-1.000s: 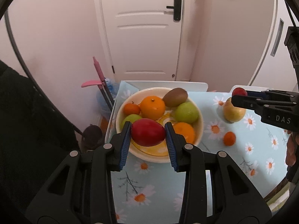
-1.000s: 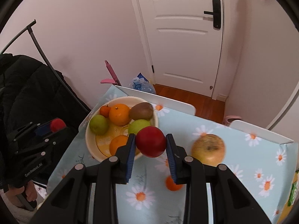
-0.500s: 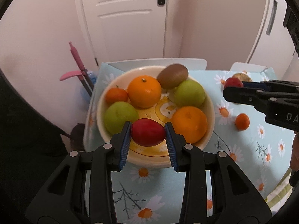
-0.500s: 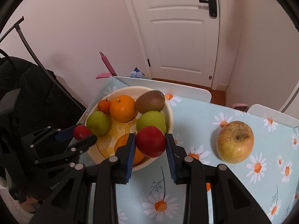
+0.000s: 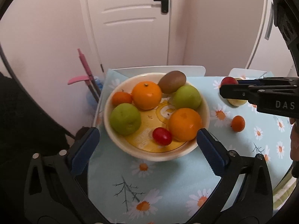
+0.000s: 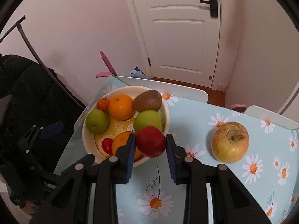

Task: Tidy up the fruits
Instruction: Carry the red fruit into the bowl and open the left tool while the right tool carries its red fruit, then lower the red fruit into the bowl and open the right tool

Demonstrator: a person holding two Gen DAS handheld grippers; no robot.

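A cream fruit bowl (image 5: 204, 110) on the daisy tablecloth holds two oranges, two green apples, a kiwi (image 5: 172, 81), a small mandarin and a small red fruit (image 5: 162, 136) lying at its front. My left gripper (image 5: 147, 141) is open and empty, its jaws wide apart at the bowl's near rim. My right gripper (image 6: 150, 146) is shut on a red fruit (image 6: 151, 141) and holds it above the bowl's (image 6: 166, 112) near right rim. A large yellow apple (image 6: 230, 142) and a small mandarin (image 5: 237, 123) lie on the cloth to the right of the bowl.
The table's far edge meets two white chair backs (image 6: 168, 85). A white door (image 6: 183, 28) and pink walls stand behind. A pink broom (image 5: 85, 69) leans at the left. A black coat on a rack (image 6: 24, 85) hangs beside the table's left edge.
My left gripper has opened and let go of the small red fruit, which now lies in the bowl. My right gripper moved a little closer to the bowl with its red fruit.
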